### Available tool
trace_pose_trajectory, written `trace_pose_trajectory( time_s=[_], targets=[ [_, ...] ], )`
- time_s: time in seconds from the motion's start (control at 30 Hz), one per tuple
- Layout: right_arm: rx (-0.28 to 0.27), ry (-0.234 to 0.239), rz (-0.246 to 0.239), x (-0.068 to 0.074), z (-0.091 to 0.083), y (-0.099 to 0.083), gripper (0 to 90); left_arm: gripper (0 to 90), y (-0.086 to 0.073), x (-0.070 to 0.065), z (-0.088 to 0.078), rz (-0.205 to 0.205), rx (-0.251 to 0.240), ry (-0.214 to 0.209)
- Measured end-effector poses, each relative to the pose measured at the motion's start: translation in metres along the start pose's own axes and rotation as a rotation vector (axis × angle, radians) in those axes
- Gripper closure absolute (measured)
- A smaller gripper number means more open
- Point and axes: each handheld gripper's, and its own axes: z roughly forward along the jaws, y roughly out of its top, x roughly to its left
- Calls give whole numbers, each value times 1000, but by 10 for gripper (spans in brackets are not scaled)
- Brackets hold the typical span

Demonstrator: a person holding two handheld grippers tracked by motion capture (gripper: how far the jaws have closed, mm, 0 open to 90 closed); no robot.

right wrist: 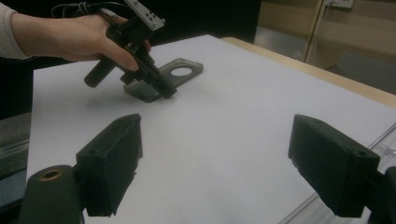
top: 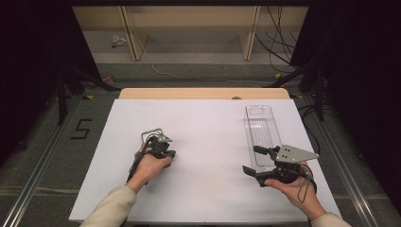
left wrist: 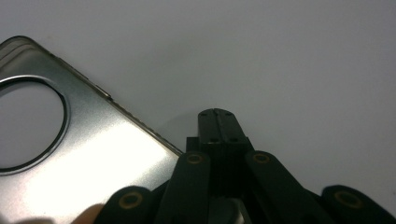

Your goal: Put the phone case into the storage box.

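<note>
Grey plate with round hole (left wrist: 70, 154) flat on white bench (top: 208, 142), left of centre. Left gripper (left wrist: 218, 114) tips down just beside its edge, jaws pressed together, empty. Right gripper (right wrist: 215, 163) well apart, jaws spread, beside clear plastic tray (top: 261, 132).
</note>
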Motion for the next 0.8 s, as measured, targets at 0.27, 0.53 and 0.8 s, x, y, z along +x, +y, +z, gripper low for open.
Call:
trace_pose_trajectory(
  time_s=[0.27,0.53,0.8],
  targets=[
    [0,-1,2,0,0,0,185,899,-8,0,-8,20,18,-13],
    [3,-2,3,0,0,-1,186,899,-16,3,-16,25,29,-16],
    [4,-2,3,0,0,-1,186,896,-16,4,-16,24,26,-26]
  ],
)
